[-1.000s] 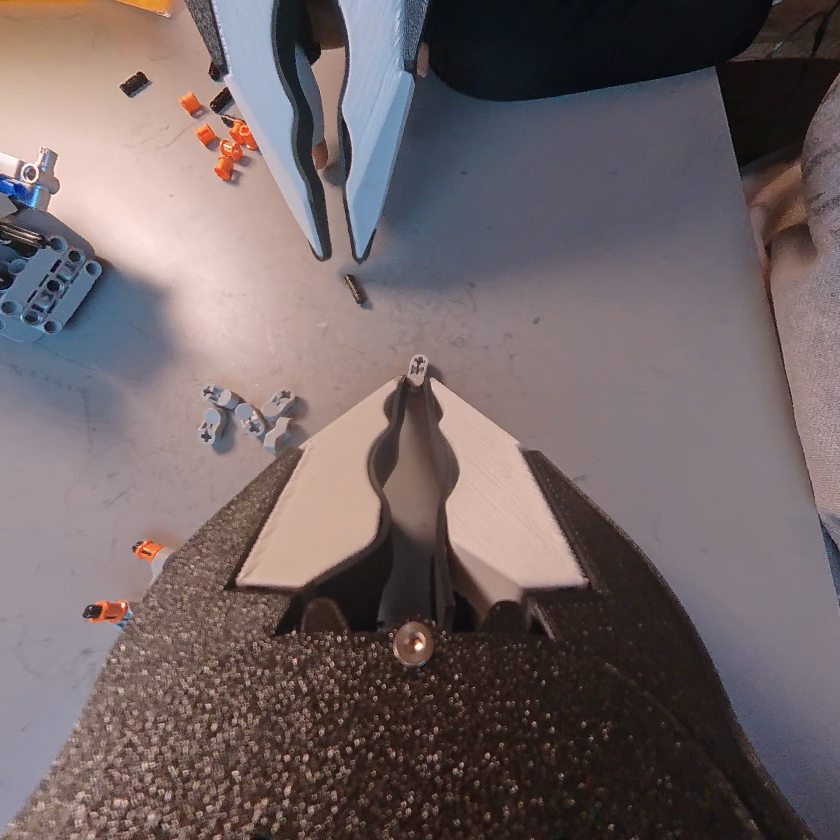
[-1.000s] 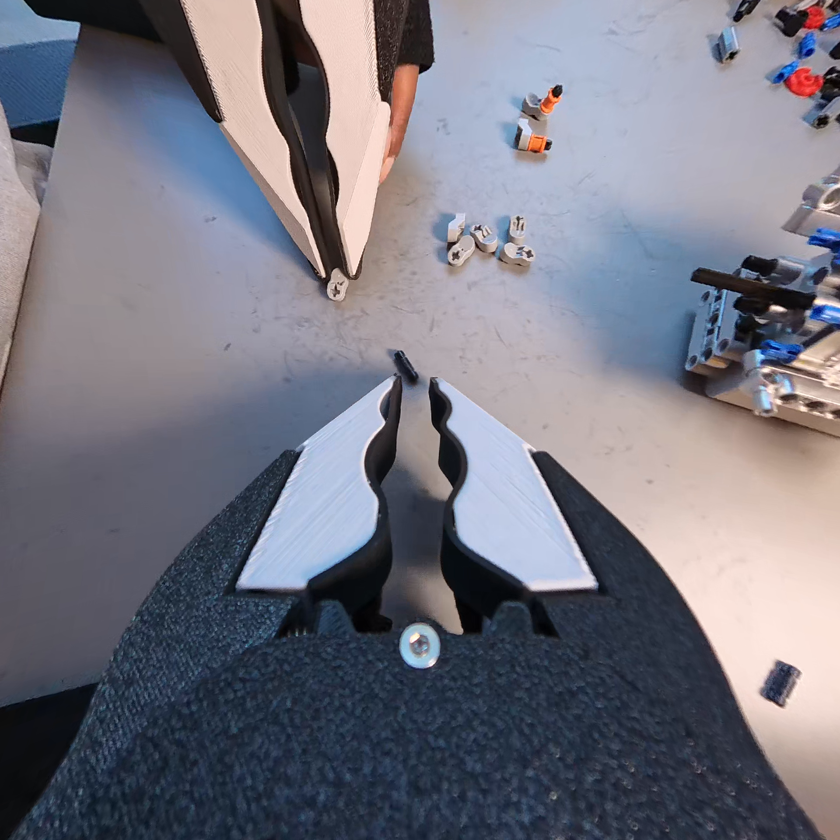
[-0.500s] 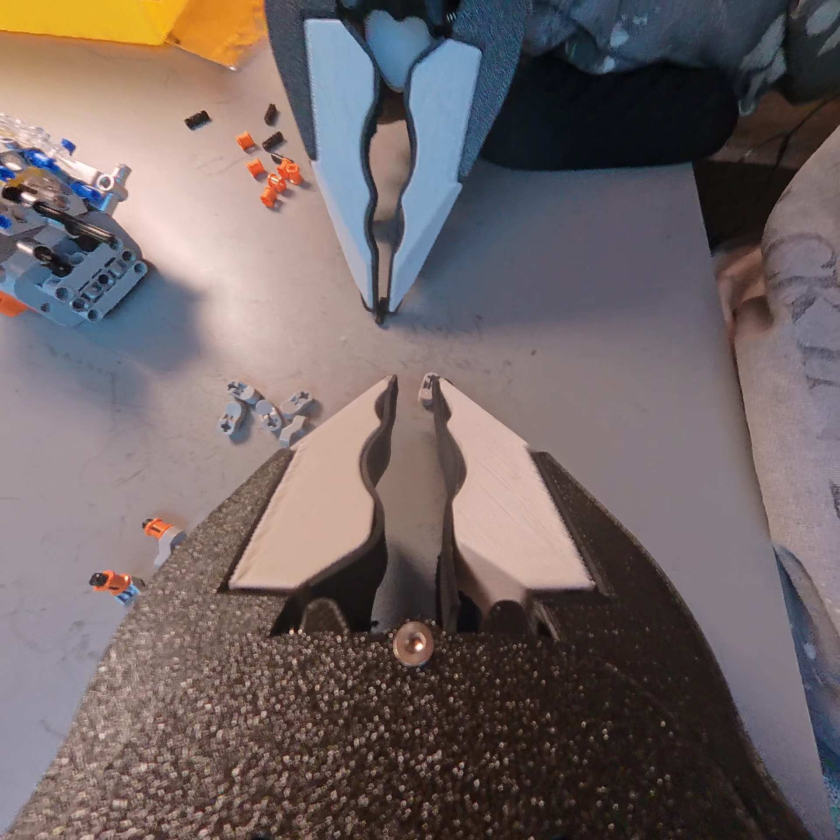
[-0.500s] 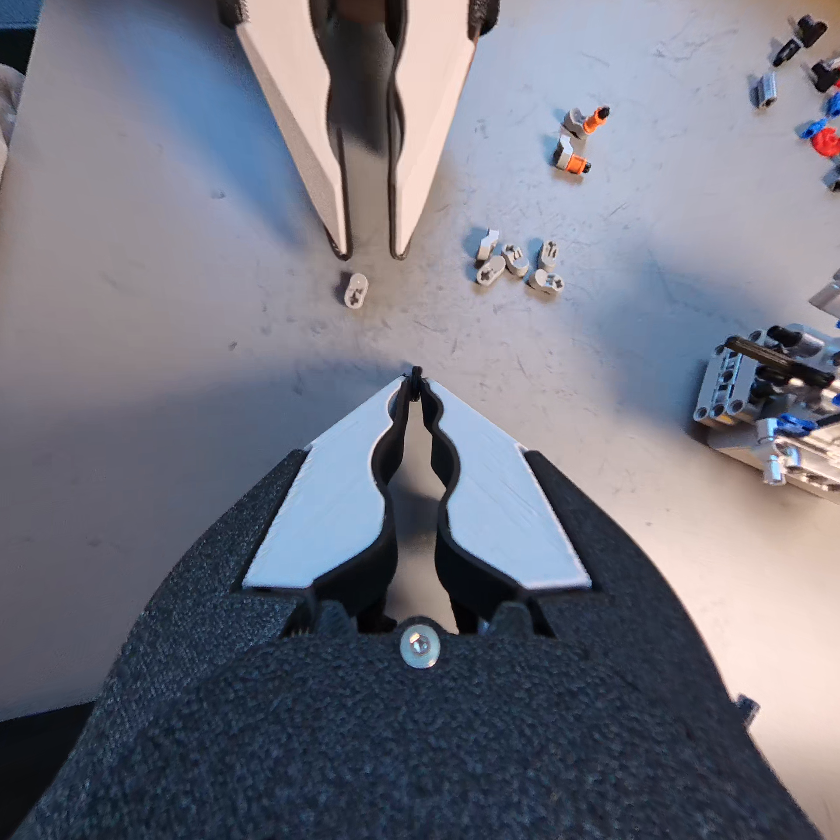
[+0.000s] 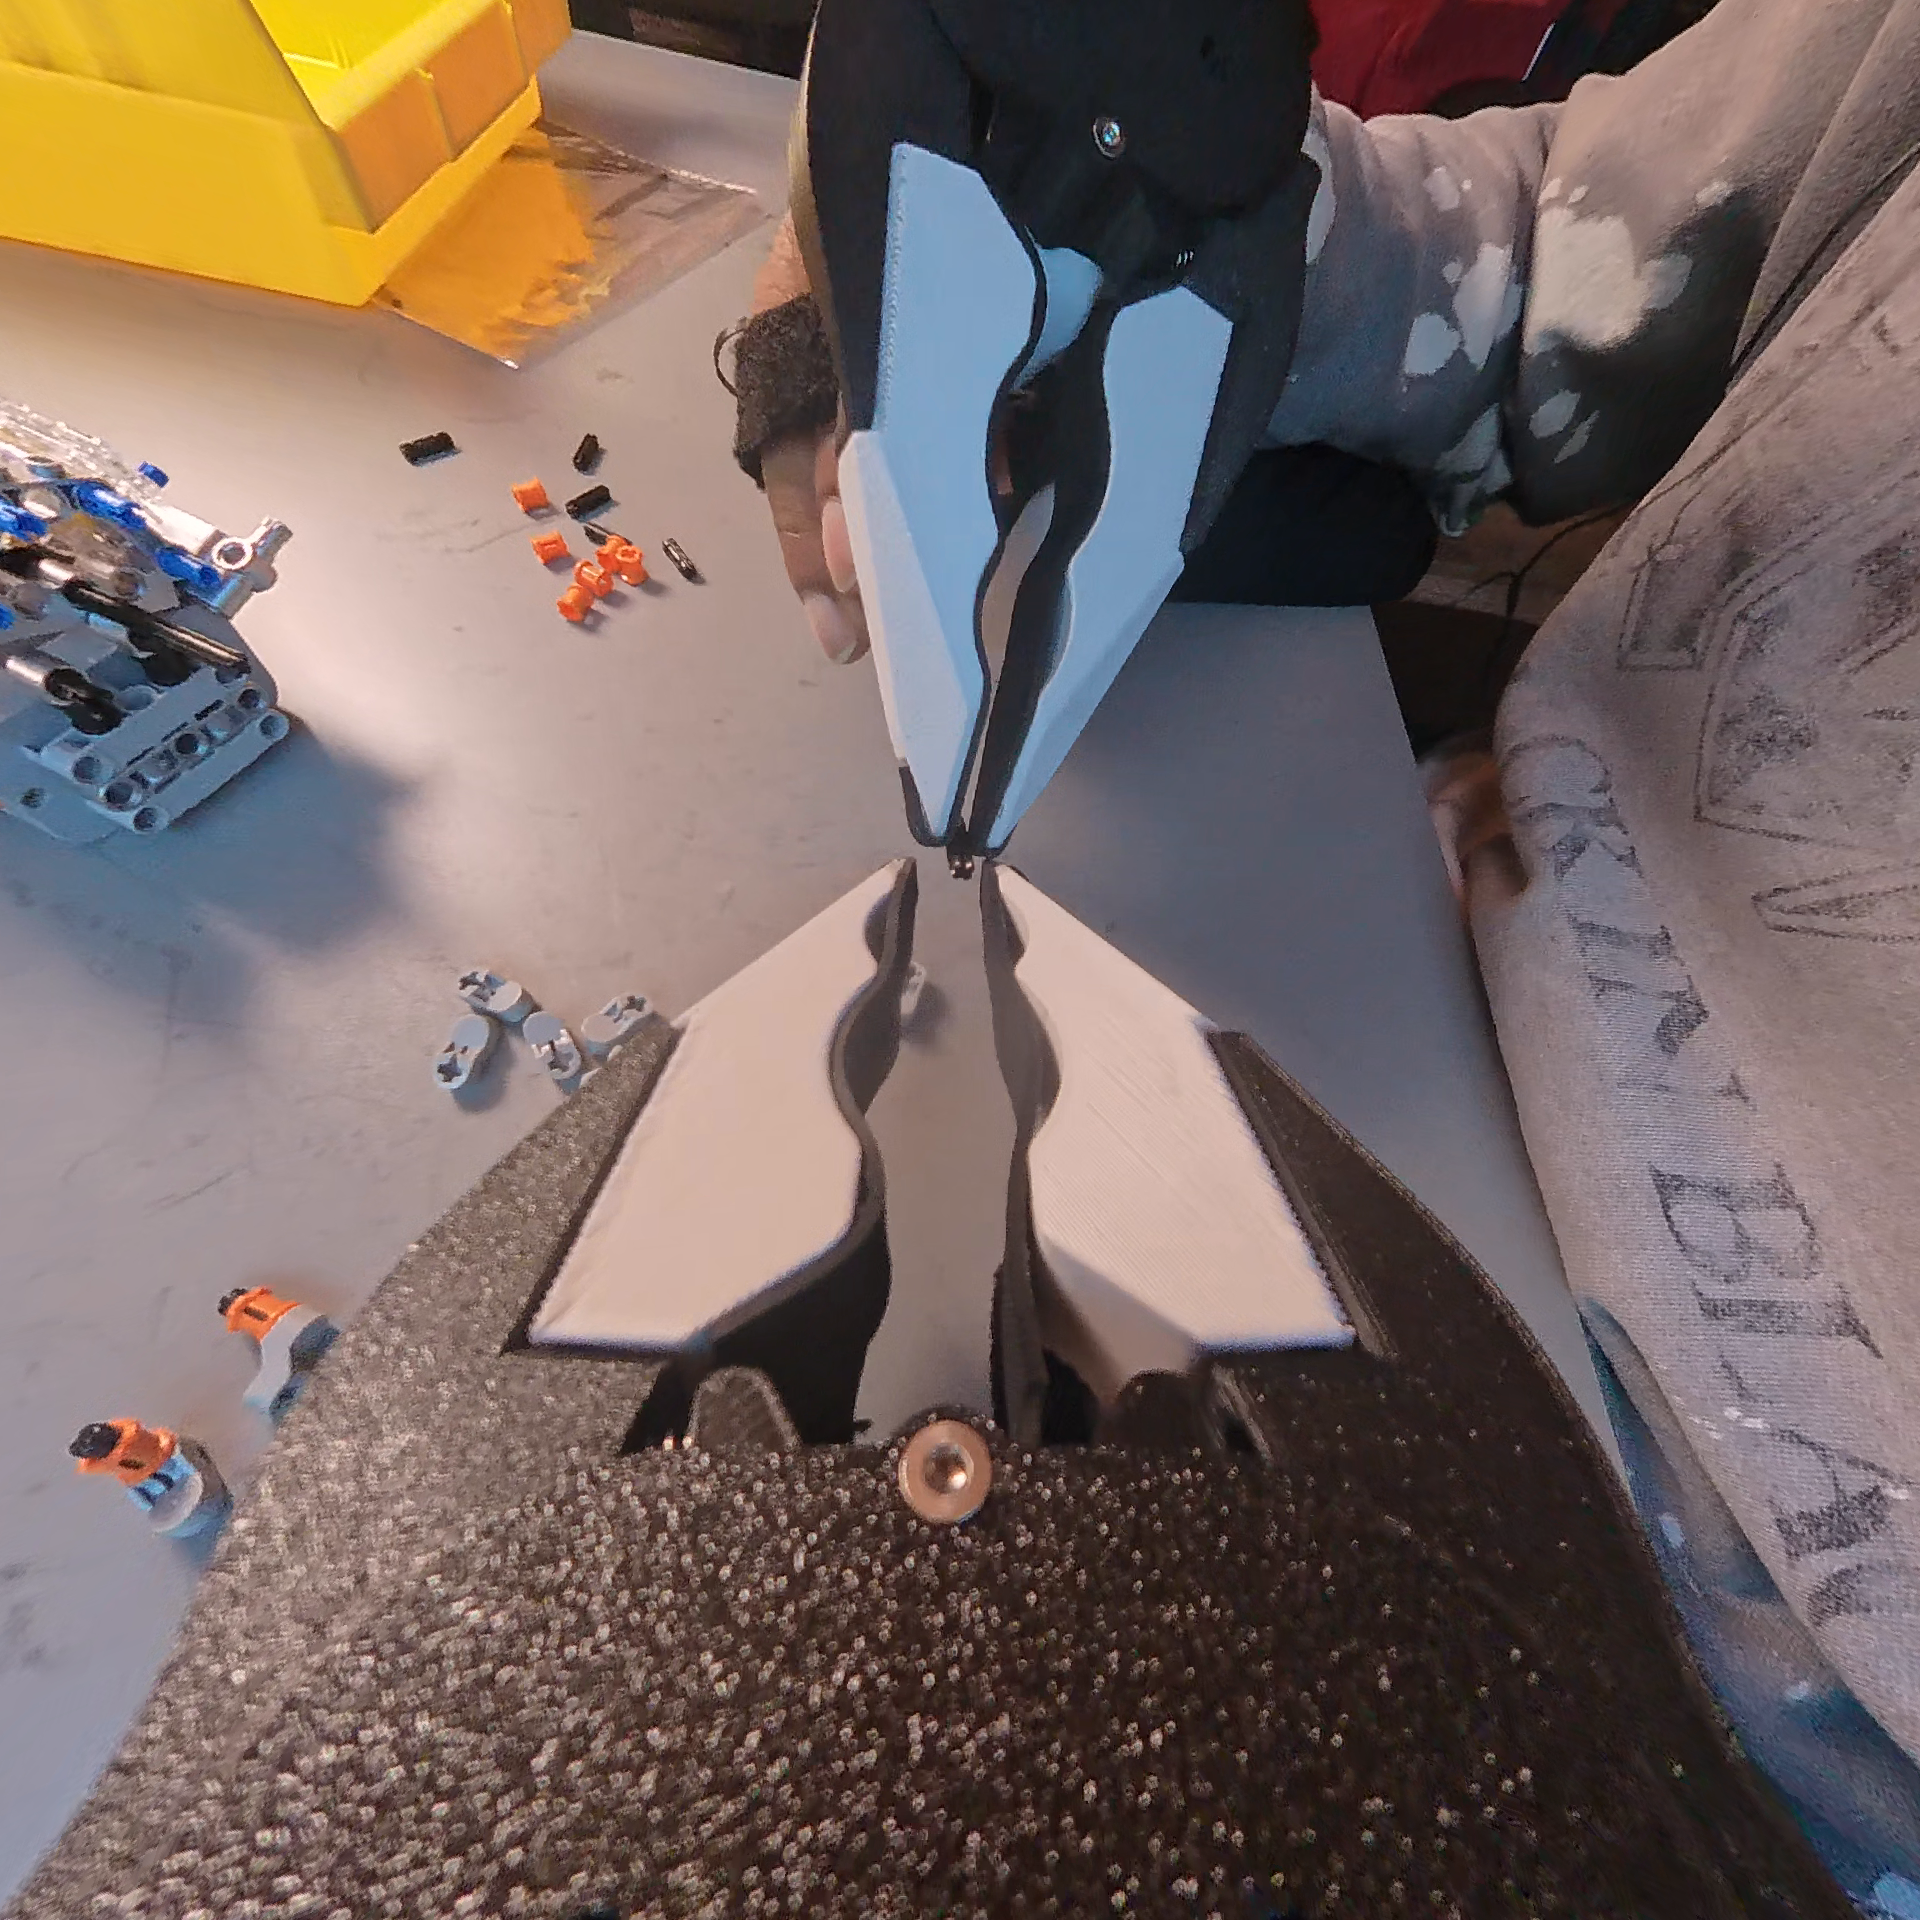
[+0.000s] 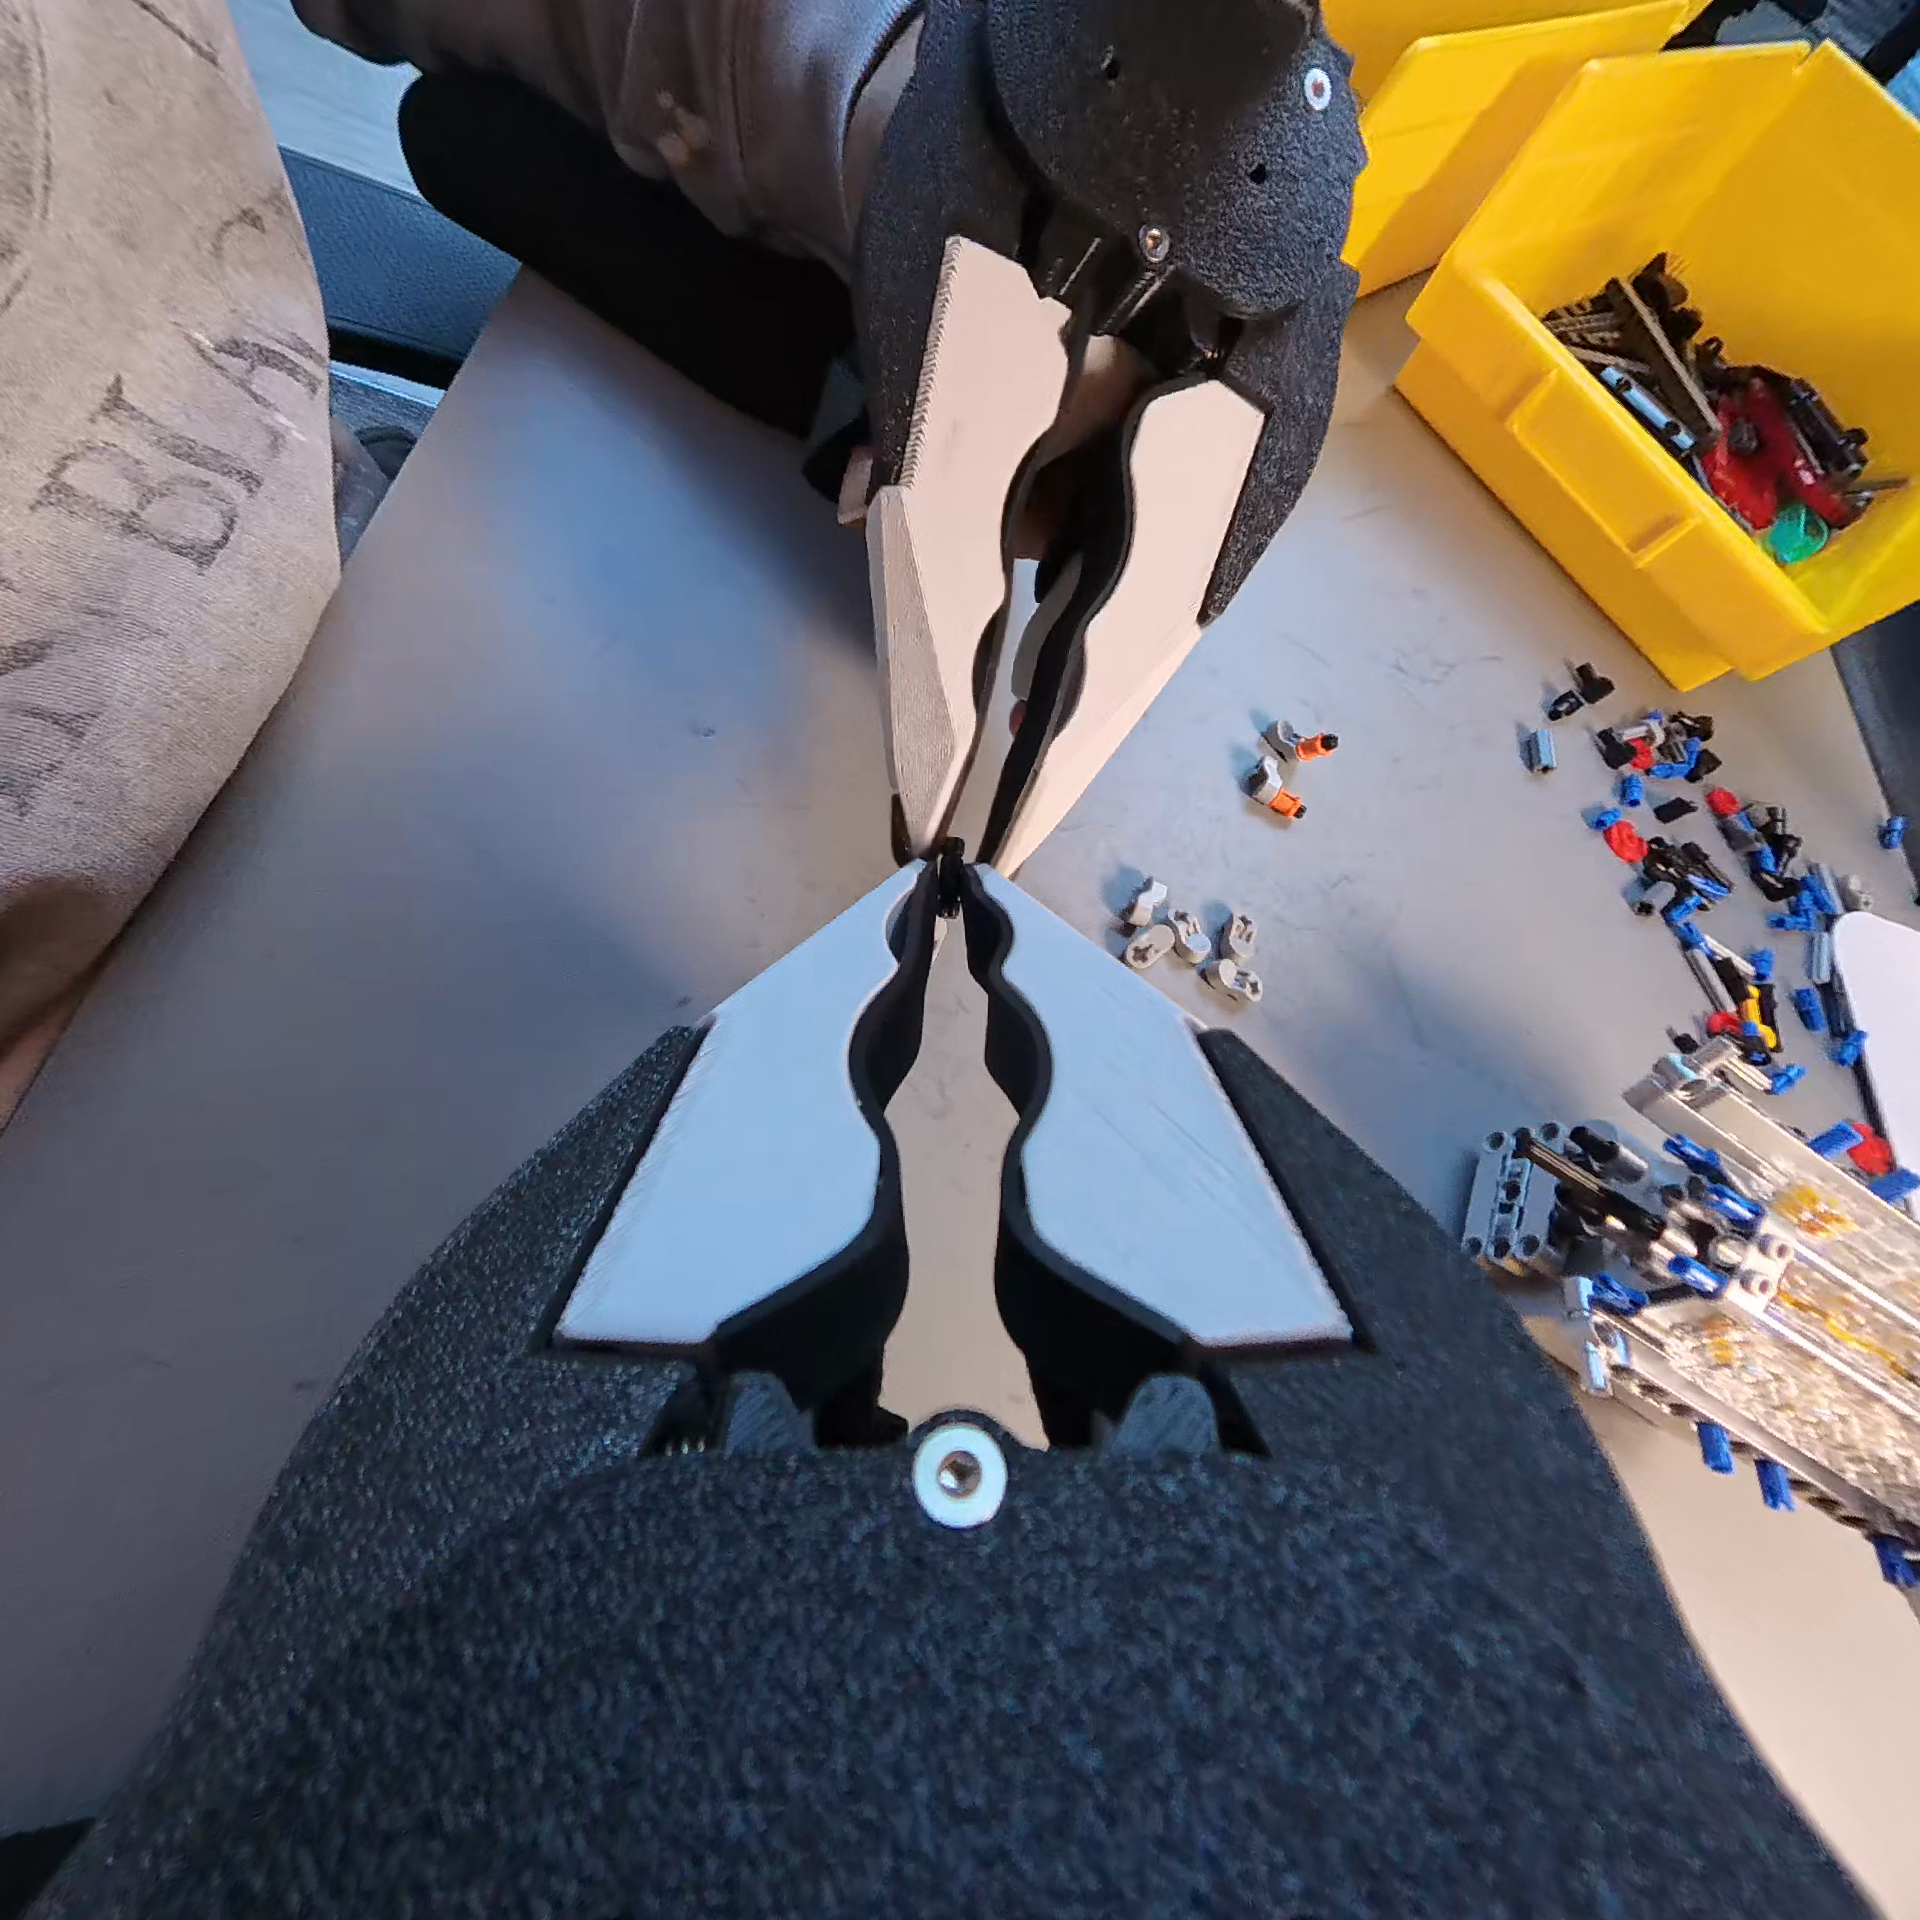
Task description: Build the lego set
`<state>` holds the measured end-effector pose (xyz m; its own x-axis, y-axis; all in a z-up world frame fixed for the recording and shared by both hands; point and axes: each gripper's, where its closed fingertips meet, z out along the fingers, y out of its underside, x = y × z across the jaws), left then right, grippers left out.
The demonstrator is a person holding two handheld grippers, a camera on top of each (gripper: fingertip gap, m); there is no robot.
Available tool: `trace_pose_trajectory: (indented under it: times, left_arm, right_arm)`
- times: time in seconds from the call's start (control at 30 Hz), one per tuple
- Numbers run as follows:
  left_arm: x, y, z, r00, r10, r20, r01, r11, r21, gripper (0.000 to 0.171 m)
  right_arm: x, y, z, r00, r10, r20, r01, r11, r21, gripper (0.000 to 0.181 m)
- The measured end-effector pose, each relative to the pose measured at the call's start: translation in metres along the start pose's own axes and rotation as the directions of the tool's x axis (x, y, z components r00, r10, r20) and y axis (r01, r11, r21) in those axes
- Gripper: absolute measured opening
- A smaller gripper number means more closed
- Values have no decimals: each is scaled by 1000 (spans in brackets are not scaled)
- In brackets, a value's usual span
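Note:
My right gripper [image 6: 948,883] is shut on a small black pin [image 6: 950,881] and holds it above the grey table [image 6: 623,675]. In the left wrist view, the right gripper [image 5: 961,840] comes down from above with the pin [image 5: 961,860] sticking out of its tips. My left gripper [image 5: 943,873] is open by a narrow gap and empty, tip to tip with the right one. The pin sits just in front of that gap. A small grey connector [image 5: 914,985] lies on the table below, seen between the left fingers. The left gripper [image 6: 951,847] also shows in the right wrist view.
Several grey connectors [image 5: 530,1029] lie left of the left gripper. A partly built model [image 5: 114,665] stands further left. Orange bushes and black pins [image 5: 592,571] lie behind. Yellow bins [image 6: 1662,364] and scattered small pieces [image 6: 1714,862] are at the right. A person's clothing [image 5: 1714,935] borders the table edge. My two grippers' fingertips are within a few centimetres of each other. Both grippers' tips are roughly 15 cm from the partly built model [image 5: 114,665].
My left gripper opened and let go of the grey connector, which now lies on the table. My right gripper shut on the black pin. Both grippers rose and met tip to tip.

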<state>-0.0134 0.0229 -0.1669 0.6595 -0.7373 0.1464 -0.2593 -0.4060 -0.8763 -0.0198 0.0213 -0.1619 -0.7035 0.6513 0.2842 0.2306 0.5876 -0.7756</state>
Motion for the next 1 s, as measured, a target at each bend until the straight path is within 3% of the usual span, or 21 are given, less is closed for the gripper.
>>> trace_pose_trajectory:
  times: [0.33,0.53,0.73,1.0]
  left_arm:
    - [7,-3,-2,997,-42,-69,45,998,33,2]
    - [5,-21,-12,996,-50,-76,61,985,161,2]
    - [6,-38,-20,999,36,-23,-28,964,264,2]
    - [4,-41,-22,996,81,38,-88,954,285,2]
  right_arm:
    - [-2,-5,-3,1000,-24,-5,24,1000,19,4]
    - [8,-17,-14,998,62,-19,-59,989,134,5]
    - [14,-30,-23,989,150,4,-147,960,237,5]
    - [18,-35,-26,974,223,30,-222,931,290,4]
